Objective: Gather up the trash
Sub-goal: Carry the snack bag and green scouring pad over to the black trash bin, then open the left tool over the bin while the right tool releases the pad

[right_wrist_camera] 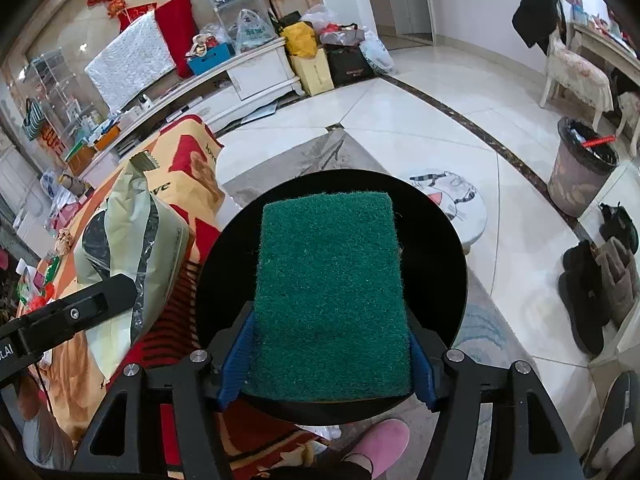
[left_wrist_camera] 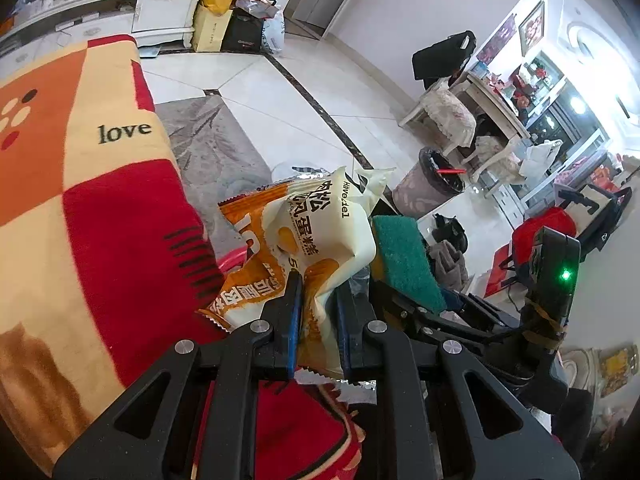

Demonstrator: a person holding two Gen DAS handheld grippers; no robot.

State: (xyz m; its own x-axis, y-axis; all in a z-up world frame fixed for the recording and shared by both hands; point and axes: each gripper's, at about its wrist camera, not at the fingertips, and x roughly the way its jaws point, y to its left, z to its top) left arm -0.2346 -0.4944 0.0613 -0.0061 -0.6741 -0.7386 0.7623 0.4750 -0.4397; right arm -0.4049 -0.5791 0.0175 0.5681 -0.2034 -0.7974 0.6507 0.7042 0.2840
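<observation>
My left gripper [left_wrist_camera: 318,300] is shut on a crumpled orange and cream snack wrapper [left_wrist_camera: 316,232], held up beside a blanket-covered table. In the right wrist view the wrapper [right_wrist_camera: 132,232] shows its silvery back at the left. My right gripper [right_wrist_camera: 332,344] is shut on a green scouring sponge [right_wrist_camera: 332,288], held over a round black tray [right_wrist_camera: 436,248]. The sponge [left_wrist_camera: 404,256] also shows in the left wrist view, just right of the wrapper. A lined trash bin [left_wrist_camera: 430,184] stands on the floor beyond; in the right wrist view the bin [right_wrist_camera: 580,176] is at the far right.
A red, orange and cream blanket [left_wrist_camera: 80,200] covers the table at left. A white cat-print stool [right_wrist_camera: 460,204] stands on the tiled floor. Shoes [right_wrist_camera: 596,280] line the right wall. Bags and boxes [right_wrist_camera: 320,56] pile by a white cabinet. A chair [left_wrist_camera: 448,120] stands by a desk.
</observation>
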